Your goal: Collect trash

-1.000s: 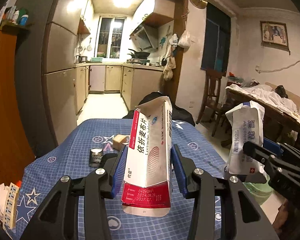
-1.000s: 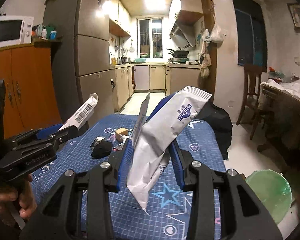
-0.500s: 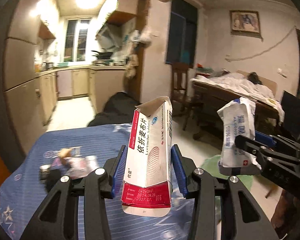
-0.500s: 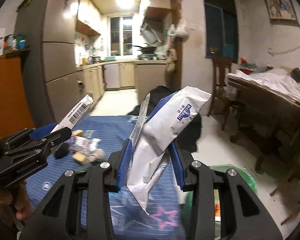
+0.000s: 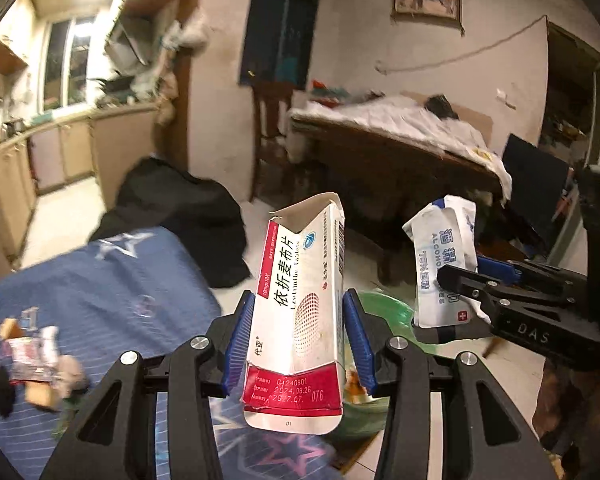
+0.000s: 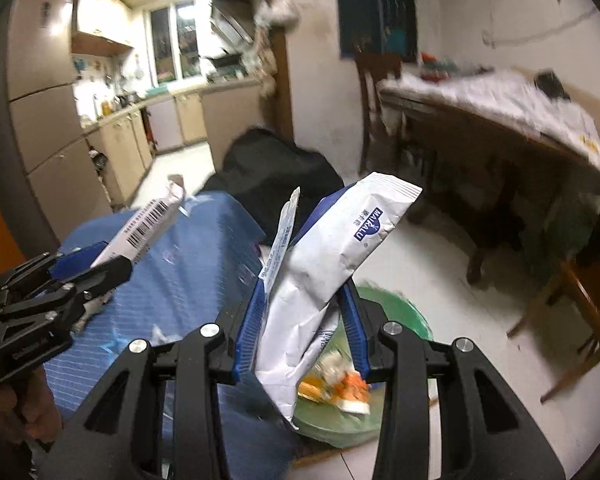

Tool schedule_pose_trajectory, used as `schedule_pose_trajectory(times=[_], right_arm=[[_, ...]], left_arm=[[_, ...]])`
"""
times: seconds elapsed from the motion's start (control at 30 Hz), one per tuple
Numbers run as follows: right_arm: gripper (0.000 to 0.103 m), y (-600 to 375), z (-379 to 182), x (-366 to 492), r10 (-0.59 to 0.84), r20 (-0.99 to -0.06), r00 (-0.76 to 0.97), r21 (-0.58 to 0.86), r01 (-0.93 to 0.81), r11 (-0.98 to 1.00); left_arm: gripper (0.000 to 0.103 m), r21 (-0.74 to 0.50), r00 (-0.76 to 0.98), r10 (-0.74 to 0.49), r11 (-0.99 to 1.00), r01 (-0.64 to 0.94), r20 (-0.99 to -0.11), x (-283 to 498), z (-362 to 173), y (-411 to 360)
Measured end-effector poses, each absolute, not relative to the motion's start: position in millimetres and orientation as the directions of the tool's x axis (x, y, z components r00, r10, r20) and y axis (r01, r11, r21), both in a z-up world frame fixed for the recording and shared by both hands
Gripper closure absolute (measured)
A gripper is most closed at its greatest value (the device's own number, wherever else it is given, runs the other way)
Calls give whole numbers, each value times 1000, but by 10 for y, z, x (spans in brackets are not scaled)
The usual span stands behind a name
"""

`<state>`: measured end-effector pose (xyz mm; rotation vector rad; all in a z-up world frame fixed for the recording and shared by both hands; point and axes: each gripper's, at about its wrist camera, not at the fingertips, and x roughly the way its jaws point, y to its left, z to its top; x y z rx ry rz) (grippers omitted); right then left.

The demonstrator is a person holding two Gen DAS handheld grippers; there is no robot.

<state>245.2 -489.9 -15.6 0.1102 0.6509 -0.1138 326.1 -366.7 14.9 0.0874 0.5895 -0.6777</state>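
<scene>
left gripper [image 5: 298, 340] clamps upright red-and-white medicine box [image 5: 300, 312] | right gripper [image 6: 300, 324] clamps white wipes packet [image 6: 324, 280] | both held above green trash bin [image 6: 404, 316] on floor, beside blue star-print table [image 5: 100, 280] | leftover scraps [image 5: 36, 364] on table

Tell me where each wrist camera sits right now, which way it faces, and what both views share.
Left wrist: on the left gripper, looking along its fingers at the clamped medicine box, the green bin beyond; the right gripper shows at right.
Right wrist: on the right gripper, facing its clamped white pouch over the bin; the left gripper and a hand show at left.
Shared: bin, blue tablecloth, black bag, both grippers.
</scene>
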Motion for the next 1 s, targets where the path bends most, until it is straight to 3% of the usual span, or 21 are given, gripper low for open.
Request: schedule_pose_trajectory(times=[0.23,0.53,0.8,1.0], right_arm=[[66,-5401,-592,2679,-35,-737,675,118,179,977],[66,-5611,-1077,2960,15,-816,578,159,200,967],[66,-5761,-1305,2974,27,-835,549,167,207,964],[66,-5831,-1336,2984,30,-838,545,169,206,964]], left_arm=[[57,-174,478,-589,730,661,-651,3699,-382,-4389],[57,-214,352,-541,727,652,-764,4155,-1212,-4782],[57,-215,322,-513,736,642,-796,4333,-1698,-4897],[57,-222,320,-521,732,644,-791,4320,-1736,-4940]])
